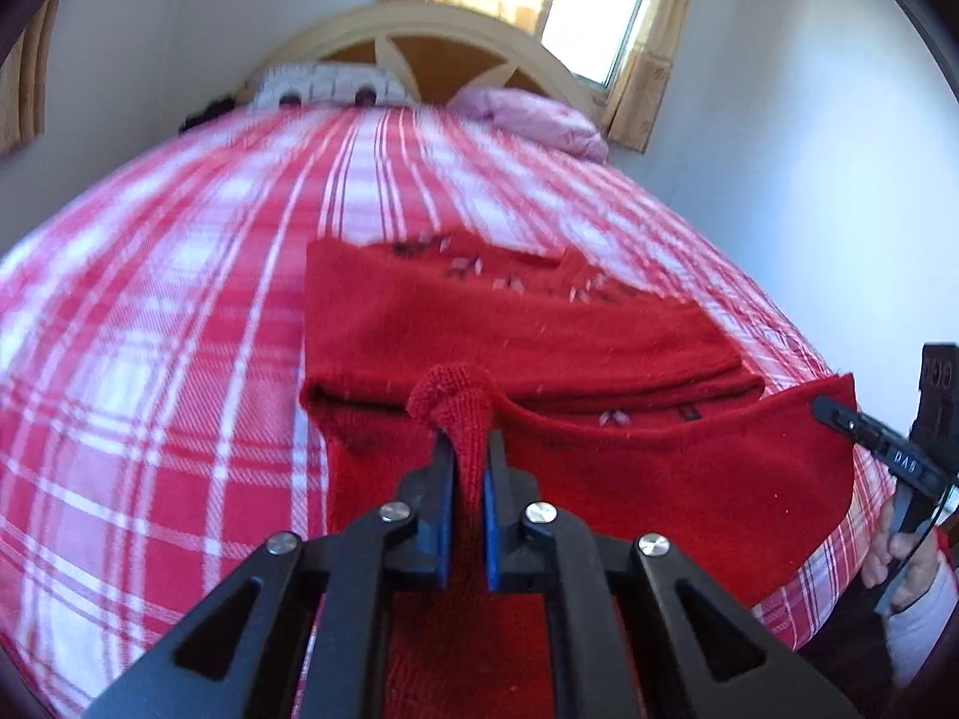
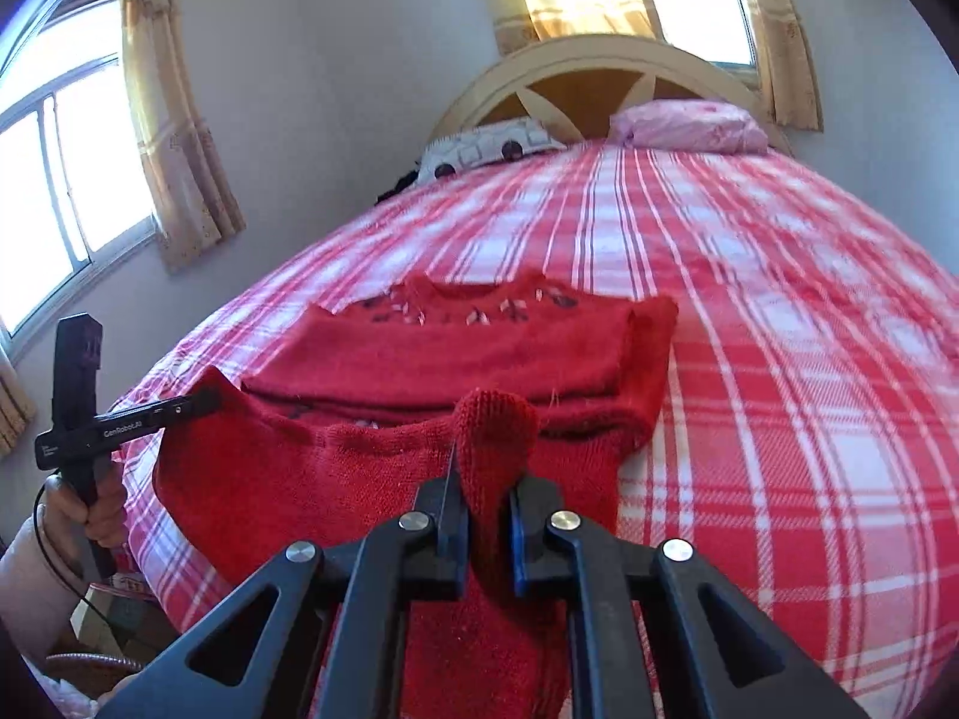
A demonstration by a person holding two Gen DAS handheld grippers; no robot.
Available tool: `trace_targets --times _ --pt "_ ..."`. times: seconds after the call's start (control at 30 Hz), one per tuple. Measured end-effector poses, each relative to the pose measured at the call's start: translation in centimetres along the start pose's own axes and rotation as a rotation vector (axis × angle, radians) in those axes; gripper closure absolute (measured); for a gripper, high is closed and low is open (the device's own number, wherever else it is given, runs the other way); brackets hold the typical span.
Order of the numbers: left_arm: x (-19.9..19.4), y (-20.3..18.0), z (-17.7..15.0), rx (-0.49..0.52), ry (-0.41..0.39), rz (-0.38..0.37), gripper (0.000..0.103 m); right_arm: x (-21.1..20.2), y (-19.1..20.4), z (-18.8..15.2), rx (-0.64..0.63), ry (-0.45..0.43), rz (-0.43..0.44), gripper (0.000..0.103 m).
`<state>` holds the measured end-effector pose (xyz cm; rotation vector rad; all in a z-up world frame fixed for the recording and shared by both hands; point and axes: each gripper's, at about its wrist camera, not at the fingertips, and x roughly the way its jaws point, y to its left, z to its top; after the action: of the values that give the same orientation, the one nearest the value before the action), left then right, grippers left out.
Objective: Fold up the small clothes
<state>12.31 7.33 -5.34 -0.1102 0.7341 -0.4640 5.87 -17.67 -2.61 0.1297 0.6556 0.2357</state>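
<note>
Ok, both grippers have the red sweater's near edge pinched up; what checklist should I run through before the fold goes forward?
1. Left gripper shut on the red sweater: ok.
2. Right gripper shut on the sweater's hem: ok.
3. Both corners of the near edge are raised off the plaid bedspread: ok.
4. Sleeves folded in over the body: ok, from what the right wrist view shows.
5. Collar end lying flat: cannot tell, blurred.
6. Bedspread beyond the collar free for the fold; pink pillow far off: ok.
</note>
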Motion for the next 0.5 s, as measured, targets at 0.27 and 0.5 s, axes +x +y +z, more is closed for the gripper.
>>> trace_targets --times 0.27,0.5 --pt "-1.7 0.3 3.9 -0.011 -0.084 0.020 0.095 -1.0 -0.2 4.0 -0.007 -0.072 0.019 0.094" --pt "1.4 1.1 7.7 -0.023 -0.099 0.060 0.095 2.8 -2.1 9.0 -0.016 -0.067 -0.037 0.094"
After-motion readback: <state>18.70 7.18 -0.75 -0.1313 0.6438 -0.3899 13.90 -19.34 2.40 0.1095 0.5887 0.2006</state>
